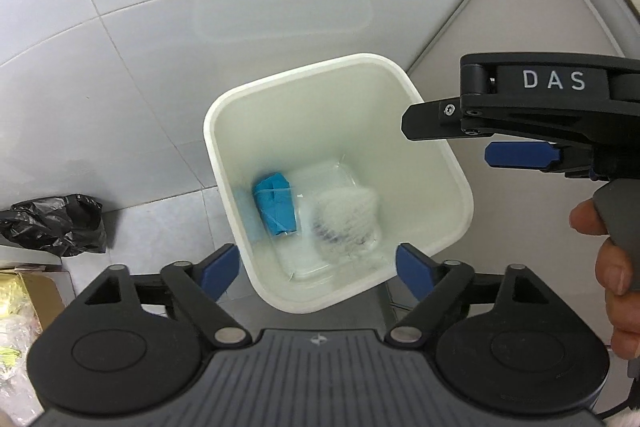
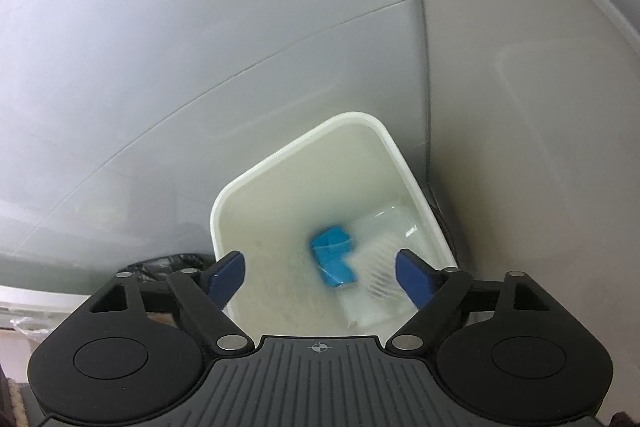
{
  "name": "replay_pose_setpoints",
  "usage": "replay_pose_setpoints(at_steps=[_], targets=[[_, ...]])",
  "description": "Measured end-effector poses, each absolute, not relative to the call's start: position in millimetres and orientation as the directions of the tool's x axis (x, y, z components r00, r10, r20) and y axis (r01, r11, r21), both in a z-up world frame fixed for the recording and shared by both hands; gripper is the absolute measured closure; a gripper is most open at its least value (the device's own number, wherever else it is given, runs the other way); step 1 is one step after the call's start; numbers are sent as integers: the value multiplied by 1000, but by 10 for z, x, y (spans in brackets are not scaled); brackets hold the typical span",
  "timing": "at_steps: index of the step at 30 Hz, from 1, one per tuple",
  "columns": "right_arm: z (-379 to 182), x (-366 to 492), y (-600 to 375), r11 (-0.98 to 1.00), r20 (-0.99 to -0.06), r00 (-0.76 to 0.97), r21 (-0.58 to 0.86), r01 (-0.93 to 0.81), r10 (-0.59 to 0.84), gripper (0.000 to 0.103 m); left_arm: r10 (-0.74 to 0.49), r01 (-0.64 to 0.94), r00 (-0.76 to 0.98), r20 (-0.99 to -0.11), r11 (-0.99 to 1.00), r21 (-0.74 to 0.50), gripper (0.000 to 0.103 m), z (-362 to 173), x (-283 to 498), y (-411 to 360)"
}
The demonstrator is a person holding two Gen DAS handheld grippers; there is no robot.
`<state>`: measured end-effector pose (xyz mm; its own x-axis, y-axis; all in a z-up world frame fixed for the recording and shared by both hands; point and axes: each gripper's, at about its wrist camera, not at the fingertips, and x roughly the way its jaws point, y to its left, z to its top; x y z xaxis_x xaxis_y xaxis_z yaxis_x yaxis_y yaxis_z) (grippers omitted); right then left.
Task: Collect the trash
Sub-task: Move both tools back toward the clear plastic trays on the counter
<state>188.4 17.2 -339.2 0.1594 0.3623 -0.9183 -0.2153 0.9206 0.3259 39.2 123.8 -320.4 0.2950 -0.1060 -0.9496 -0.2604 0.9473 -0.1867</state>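
A white square bin (image 1: pixel 304 67) stands on the grey tiled floor, right below both grippers. At its bottom lie a crumpled blue piece (image 1: pixel 276 207) and a clear plastic tray (image 1: pixel 344 223) with something whitish in it. My left gripper (image 1: pixel 318 267) hangs over the bin's near rim, open and empty. My right gripper (image 1: pixel 446 141) reaches in from the right above the bin's far corner, held by a hand (image 1: pixel 612 267). In the right wrist view the right gripper (image 2: pixel 319 273) is open and empty over the bin (image 2: pixel 280 211), with the blue piece (image 2: pixel 332 259) and the tray (image 2: pixel 380 247) blurred below.
A crumpled black bag (image 1: pixel 56 223) lies on the floor left of the bin, also visible as a black bag (image 2: pixel 168 263) in the right wrist view. A cardboard box (image 1: pixel 24 291) with packaging sits at the lower left. A pale panel (image 1: pixel 520 7) rises close behind the bin on the right.
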Motion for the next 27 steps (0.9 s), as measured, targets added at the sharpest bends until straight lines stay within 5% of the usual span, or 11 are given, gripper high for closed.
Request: replay_pose_setpoints(at_steps=[12,27], targets=[[-3164,1763,161,897,-897,191,336,-289,398,8,-83,-286,295,-952,943,-171,7,-3141,283,1321],[-2107,1150,160,826,-816,372,209,-524,443,6,-35,-264,370,-929,954,-141,4,-2701,141,1379]])
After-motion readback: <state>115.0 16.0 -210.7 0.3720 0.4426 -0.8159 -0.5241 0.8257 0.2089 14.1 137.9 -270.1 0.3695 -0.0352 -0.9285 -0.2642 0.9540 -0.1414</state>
